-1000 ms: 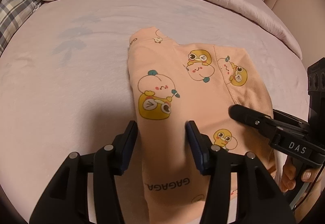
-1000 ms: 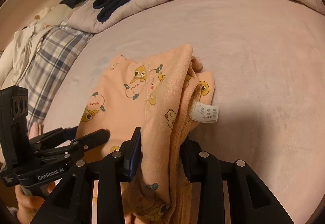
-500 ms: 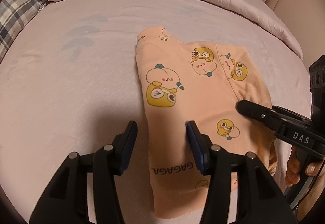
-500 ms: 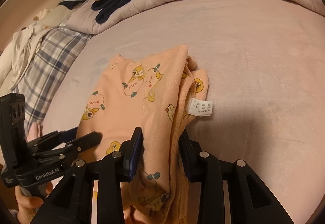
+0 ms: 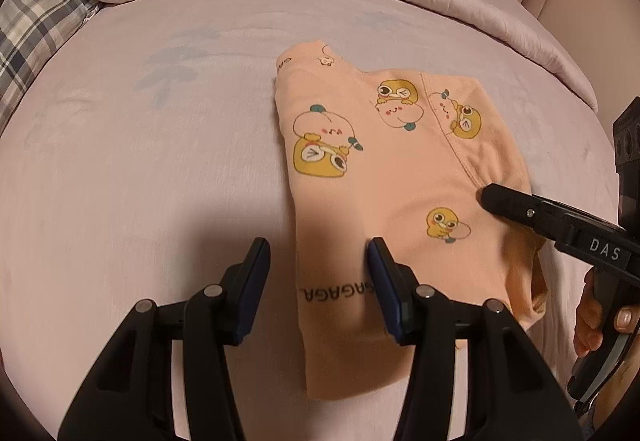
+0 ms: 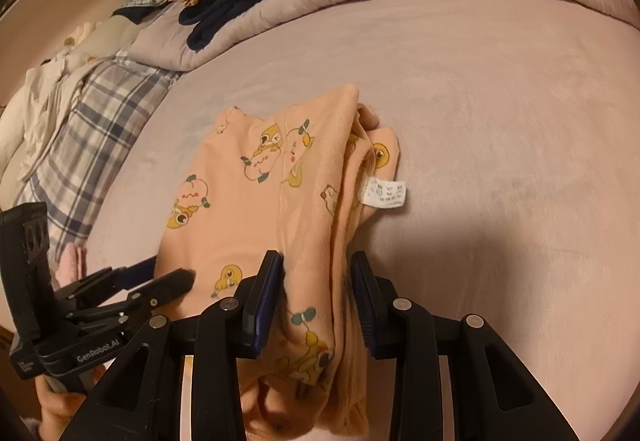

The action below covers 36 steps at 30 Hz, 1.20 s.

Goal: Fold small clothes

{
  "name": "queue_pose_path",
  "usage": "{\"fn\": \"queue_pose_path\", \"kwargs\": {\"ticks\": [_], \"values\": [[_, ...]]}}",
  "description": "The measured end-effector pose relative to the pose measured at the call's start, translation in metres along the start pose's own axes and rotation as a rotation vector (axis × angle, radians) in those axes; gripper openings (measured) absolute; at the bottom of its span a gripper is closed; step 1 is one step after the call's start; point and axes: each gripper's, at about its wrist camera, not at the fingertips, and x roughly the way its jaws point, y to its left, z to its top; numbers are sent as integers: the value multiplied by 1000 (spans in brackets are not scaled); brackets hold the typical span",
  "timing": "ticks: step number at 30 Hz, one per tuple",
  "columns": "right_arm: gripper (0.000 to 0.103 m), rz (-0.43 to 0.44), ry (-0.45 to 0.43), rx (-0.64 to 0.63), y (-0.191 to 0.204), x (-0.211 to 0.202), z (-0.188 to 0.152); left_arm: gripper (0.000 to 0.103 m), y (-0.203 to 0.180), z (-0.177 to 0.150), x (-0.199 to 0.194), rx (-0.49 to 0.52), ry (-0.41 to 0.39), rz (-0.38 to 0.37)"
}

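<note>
Right claw [image 6: 316, 281] grips the peach garment [image 6: 256, 209] (lower folds cut off); left claw [image 5: 318, 273] straddles it, contact unclear.

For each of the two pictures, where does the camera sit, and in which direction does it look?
Left wrist view: on the left gripper, looking down at the peach cartoon-print garment on the pink bedsheet; the right gripper and a hand show.
Right wrist view: on the right gripper, whose jaws hold garment folds; the left gripper shows.
Shared: garment, bedsheet, dark clothes on the duvet.
</note>
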Motion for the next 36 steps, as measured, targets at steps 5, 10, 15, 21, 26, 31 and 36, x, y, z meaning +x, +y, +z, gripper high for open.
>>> {"fn": "queue_pose_path", "kwargs": {"ticks": [5, 10, 15, 21, 26, 31, 36], "values": [[39, -5, 1, -1, 0, -6, -6, 52, -1, -7, -4, -1, -4, 3], [39, -14, 5, -12, -4, -9, -11, 52, -1, -13, -7, -6, -5, 5], [39, -21, 1, -8, -5, -12, -13, 52, 0, -18, -9, -15, -5, 2], [41, -33, 8, 1, -7, -11, -16, 53, 1, -22, -11, -30, -2, 2], [41, -61, -1, -26, -2, -20, -20, 53, 0, -28, -17, -30, -8, 10], [41, -79, -4, -52, 1, -25, -27, 54, 1, -36, -20, -47, -2, 5], [41, -108, 4, -55, 2, -20, -27, 54, -3, -40, -19, -46, 9, 13]]}}
